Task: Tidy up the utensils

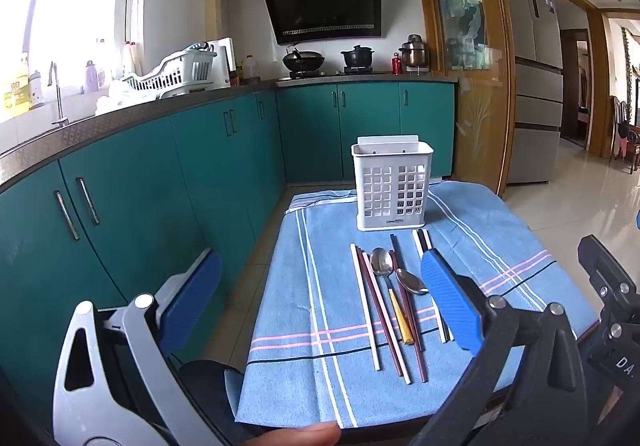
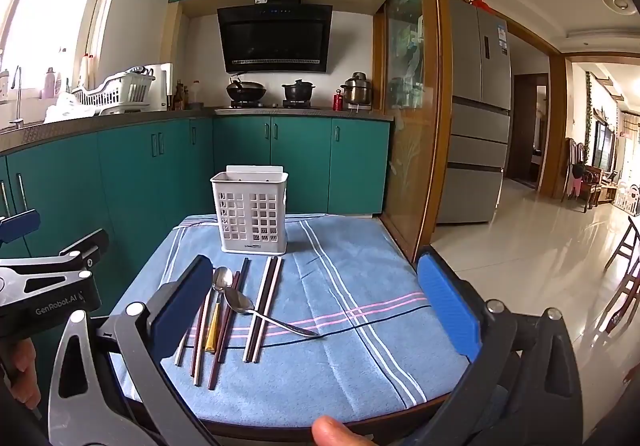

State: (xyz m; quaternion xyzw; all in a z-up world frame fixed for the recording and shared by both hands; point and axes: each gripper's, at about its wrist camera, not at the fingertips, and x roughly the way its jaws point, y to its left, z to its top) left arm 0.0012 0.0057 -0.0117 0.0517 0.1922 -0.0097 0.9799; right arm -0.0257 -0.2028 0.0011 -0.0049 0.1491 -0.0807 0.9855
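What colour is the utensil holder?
White utensil holder, clearest in the right wrist view.

Glossy metal spoons (image 1: 383, 264) on matt woven cloth (image 1: 320, 286) — white plastic holder (image 1: 392, 186).

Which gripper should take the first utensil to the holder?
Probably the left gripper: its open jaws already frame the chopsticks and spoons before the white holder. The right gripper mostly frames bare blue cloth.

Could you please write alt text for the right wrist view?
The open right gripper hovers over a blue striped cloth where chopsticks and two spoons lie before a white slotted utensil holder; teal kitchen cabinets stand behind.
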